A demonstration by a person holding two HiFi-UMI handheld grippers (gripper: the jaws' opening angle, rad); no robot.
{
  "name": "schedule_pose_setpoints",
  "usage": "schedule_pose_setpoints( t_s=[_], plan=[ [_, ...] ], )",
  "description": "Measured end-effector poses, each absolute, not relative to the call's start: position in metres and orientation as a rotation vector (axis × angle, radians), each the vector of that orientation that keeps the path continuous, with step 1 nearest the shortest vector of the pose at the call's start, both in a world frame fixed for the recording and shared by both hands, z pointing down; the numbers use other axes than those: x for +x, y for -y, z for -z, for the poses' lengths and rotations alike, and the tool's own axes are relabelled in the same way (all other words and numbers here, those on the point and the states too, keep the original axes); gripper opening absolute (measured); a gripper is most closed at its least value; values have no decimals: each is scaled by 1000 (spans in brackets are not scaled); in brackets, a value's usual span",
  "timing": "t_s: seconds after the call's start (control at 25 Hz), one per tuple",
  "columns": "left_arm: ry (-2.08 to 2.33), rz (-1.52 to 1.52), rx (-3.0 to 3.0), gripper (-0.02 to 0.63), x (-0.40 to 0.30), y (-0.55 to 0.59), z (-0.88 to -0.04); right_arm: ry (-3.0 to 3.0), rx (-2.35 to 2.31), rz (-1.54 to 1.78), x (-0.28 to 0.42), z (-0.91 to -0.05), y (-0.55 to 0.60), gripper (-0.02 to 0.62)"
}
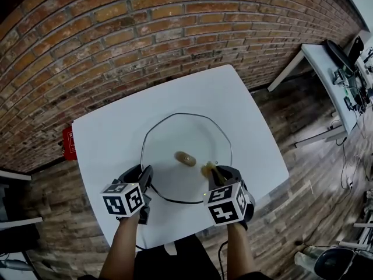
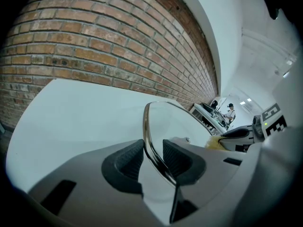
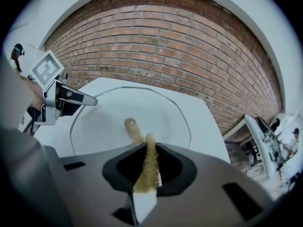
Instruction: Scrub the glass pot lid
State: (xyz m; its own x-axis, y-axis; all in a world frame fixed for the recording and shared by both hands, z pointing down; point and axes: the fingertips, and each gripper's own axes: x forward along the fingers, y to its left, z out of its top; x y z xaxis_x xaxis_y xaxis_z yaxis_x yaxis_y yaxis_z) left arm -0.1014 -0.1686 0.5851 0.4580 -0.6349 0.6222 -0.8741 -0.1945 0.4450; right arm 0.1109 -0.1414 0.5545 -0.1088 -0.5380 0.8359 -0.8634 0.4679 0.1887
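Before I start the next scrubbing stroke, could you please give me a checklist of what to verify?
1. Grip of the left tool on the glass lid rim: ok.
2. Grip of the right tool on the scouring pad: ok.
3. Pad pressed against the glass: cannot tell.
4. Lid wholly over the white table: ok.
5. Lid knob apart from the pad: ok.

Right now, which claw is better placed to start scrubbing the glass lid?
The right claw: it's shut on the scouring pad, over the glass lid beside its knob. The left claw is clamped on the lid's rim.
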Motion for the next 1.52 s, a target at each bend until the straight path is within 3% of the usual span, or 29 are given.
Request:
schedule_pose_setpoints(
  t_s=[1.2, 1.52],
  plan=[
    [1423, -411, 2148, 135, -122, 177, -537, 1923, 1372, -416, 109, -530, 149, 58],
    [1455, -411, 2244, 71, -108, 188, -511, 2030, 1493, -338, 104, -498, 164, 58]
  ],
)
